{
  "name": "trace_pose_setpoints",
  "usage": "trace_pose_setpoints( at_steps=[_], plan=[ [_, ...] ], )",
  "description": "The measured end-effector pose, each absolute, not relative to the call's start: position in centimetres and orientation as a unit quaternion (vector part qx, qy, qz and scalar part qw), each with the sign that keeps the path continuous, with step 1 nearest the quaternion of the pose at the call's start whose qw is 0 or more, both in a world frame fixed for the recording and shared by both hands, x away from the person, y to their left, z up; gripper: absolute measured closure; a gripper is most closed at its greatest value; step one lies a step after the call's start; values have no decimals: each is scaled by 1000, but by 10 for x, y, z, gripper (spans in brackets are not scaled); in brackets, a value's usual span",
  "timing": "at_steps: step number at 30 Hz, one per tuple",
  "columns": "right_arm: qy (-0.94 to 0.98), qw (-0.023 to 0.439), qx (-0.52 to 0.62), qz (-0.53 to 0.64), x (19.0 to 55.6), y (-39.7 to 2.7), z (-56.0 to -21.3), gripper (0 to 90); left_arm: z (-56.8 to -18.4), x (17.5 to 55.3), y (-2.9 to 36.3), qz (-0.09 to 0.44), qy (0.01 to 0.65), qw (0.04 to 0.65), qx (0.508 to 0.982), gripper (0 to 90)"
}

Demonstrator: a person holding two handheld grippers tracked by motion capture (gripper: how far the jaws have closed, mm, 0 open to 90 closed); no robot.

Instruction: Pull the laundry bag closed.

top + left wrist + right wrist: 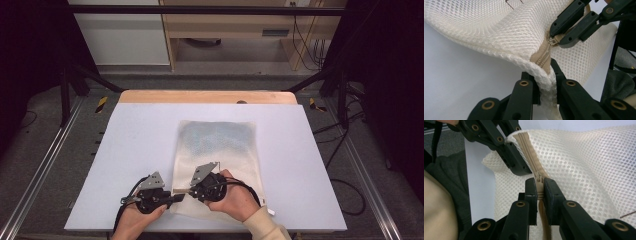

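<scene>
A cream mesh bag [216,165] lies flat on the white table [130,150], with something bluish faintly visible inside. At its near corner, the left gripper [546,85] has its jaws clamped on the bag's rolled edge beside the tan zipper [541,58]. The right gripper [539,192], facing it, pinches the zipper pull [539,180]. Both hands rest low on the table's near edge.

Lab: framed test table [125,150], floor cables [345,165].
</scene>
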State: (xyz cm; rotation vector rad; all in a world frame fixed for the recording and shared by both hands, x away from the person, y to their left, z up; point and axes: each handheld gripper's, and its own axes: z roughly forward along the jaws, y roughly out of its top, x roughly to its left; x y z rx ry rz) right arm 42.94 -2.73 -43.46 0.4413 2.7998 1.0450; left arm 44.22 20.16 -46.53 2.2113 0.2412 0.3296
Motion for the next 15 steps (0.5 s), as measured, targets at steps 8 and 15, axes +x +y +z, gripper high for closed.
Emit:
trace_pose_setpoints(
  at_steps=[8,15],
  plan=[
    [926,64,150,342,430,-32,-434,822,-465,442,202,132,99,433,886,836],
    [925,67,155,339,431,-37,-435,822,-465,442,203,132,102,435,885,836]
  ],
)
